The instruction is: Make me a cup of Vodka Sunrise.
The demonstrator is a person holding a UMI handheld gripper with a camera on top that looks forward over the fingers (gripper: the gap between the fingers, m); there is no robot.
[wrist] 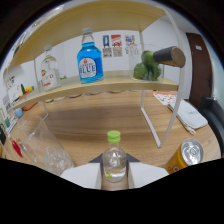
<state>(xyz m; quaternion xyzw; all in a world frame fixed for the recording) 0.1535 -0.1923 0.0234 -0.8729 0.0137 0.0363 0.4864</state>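
A small clear bottle [114, 161] with a light green cap stands upright between my two fingers, which press on its sides. My gripper [114, 170] is shut on it, low over the wooden table [100, 122]. Just ahead and to the left of the fingers is a clear glass [46, 149] holding ice cubes. On the shelf beyond stand a blue-liquid bottle [90, 61] and a clear bottle with a white and orange label [49, 71]. A dark green bottle with a cork-coloured top [156, 62] lies tilted at the shelf's right end.
The white shelf frame [151, 117] has a leg just ahead and to the right of the fingers. A yellow drink can [186, 154] stands close to the right finger. A white flat device [191, 115] lies further right. Small red items [15, 147] sit at the left.
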